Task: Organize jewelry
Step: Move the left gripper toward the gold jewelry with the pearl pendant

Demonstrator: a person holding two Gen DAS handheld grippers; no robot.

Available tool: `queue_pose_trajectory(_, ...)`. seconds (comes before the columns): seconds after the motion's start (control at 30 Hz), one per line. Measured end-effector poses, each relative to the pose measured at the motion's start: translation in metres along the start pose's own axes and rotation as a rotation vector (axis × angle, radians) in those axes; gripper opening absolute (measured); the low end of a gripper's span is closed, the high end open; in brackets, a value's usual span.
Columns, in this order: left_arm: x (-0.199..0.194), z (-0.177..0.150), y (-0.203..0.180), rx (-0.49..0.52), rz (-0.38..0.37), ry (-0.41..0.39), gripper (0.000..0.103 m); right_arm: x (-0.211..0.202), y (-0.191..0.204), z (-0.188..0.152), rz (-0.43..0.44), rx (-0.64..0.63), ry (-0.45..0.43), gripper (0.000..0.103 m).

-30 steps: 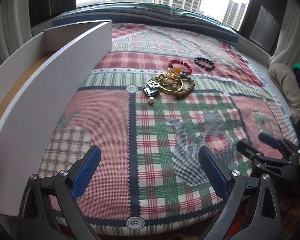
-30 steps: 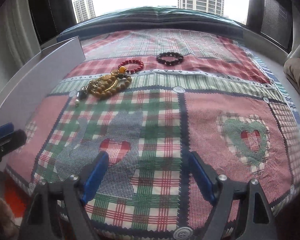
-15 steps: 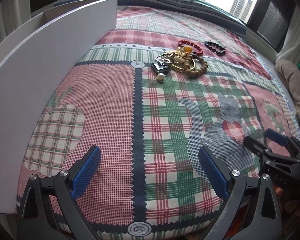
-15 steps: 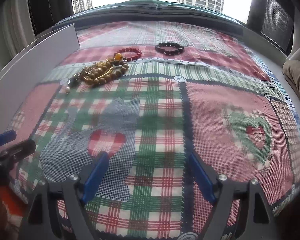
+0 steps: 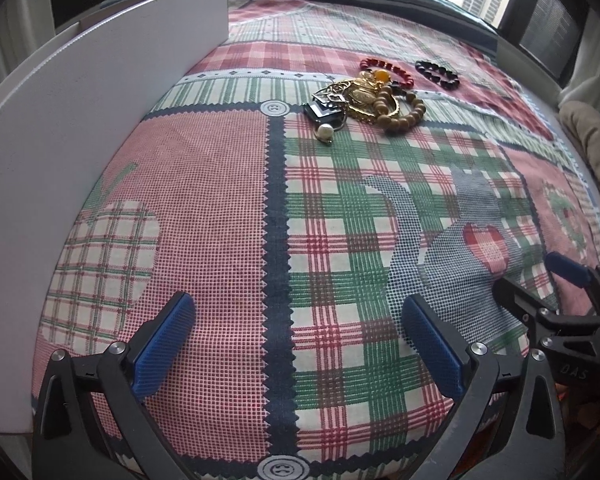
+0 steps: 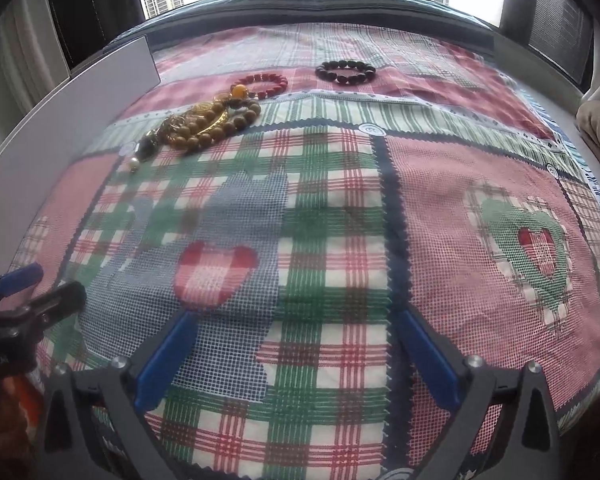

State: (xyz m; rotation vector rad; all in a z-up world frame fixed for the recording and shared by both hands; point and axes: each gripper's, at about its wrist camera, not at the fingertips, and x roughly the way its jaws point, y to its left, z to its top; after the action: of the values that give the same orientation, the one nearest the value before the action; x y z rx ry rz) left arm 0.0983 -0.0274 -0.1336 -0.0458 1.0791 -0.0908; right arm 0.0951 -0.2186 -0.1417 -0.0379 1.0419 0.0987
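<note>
At the far left a white board [image 5: 100, 92] stands on edge along the left side of the patchwork cloth [image 5: 220, 208] that covers the tabletop; from the right wrist view the same board [image 6: 80, 92] runs along the left edge of the cloth [image 6: 340, 184].

The left gripper [image 5: 298, 342] hovers low over the near part of the cloth, its jaws wide apart with nothing between the blue pads [image 5: 162, 350]. It also shows at the left edge of the right wrist view [image 6: 40, 292].

Far from both grippers, toward the middle of the cloth, lies a tangled heap of jewelry. In it are a pearl [image 5: 325, 132] at the near left end, a dark square pendant [image 5: 324, 110] just behind it, gold pieces [image 5: 360, 98] in the centre, and a wooden bead bracelet [image 5: 404, 110] on the right, touching the gold. A red bead bracelet [image 5: 386, 72] lies at the far edge of the heap with an amber bead [image 5: 381, 76] on it. To the right, apart from the heap, a dark bead bracelet [image 5: 437, 75] lies alone. The right wrist view shows the same order: heap [image 6: 204, 124], red bracelet [image 6: 264, 84], dark bracelet [image 6: 345, 72].

The right gripper [image 6: 296, 356] sits over the near cloth, above a checked heart patch [image 6: 214, 276], jaws wide and holding nothing. It appears at the right edge of the left wrist view [image 5: 540, 292].
</note>
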Motion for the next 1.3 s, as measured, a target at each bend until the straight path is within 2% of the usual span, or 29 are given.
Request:
queue_pose_trajectory(0.3,0.005,0.000,-0.006,0.035,0.060,0.018,0.103,0.001,0.004,-0.001,-0.017,-0.037,0.008,0.103)
queue_pose_trajectory(0.6,-0.002,0.001,0.001,0.027,0.020,0.009,0.102,0.000,0.004,-0.003,-0.006,-0.064,0.000,0.103)
queue_pose_trajectory(0.7,-0.014,0.008,0.005,0.021,0.012,-0.031,0.102,-0.001,0.003,-0.004,0.002,-0.072,-0.006,0.103)
queue_pose_trajectory(0.87,-0.025,0.044,0.007,0.053,-0.010,-0.094,0.102,-0.003,0.002,-0.005,0.022,-0.077,-0.006,0.103)
queue_pose_trajectory(0.93,-0.019,0.064,0.004,0.099,-0.049,-0.102,0.102,-0.005,-0.001,-0.004,0.057,-0.058,-0.005,0.103)
queue_pose_trajectory(1.03,0.013,0.094,-0.004,0.200,-0.105,-0.039,0.102,-0.011,-0.008,-0.004,0.129,-0.003,-0.019,0.103)
queue_pose_trajectory(1.17,0.059,0.121,-0.005,0.246,-0.107,0.028,0.101,-0.017,-0.012,-0.002,0.128,0.019,-0.047,0.102)
queue_pose_trajectory(1.2,0.066,0.126,-0.004,0.243,-0.097,0.028,0.100,-0.019,-0.013,-0.002,0.125,0.021,-0.053,0.102)
queue_pose_trajectory(1.3,0.069,0.130,-0.006,0.254,-0.110,-0.020,0.090,-0.023,-0.017,-0.002,0.124,0.037,-0.068,0.102)
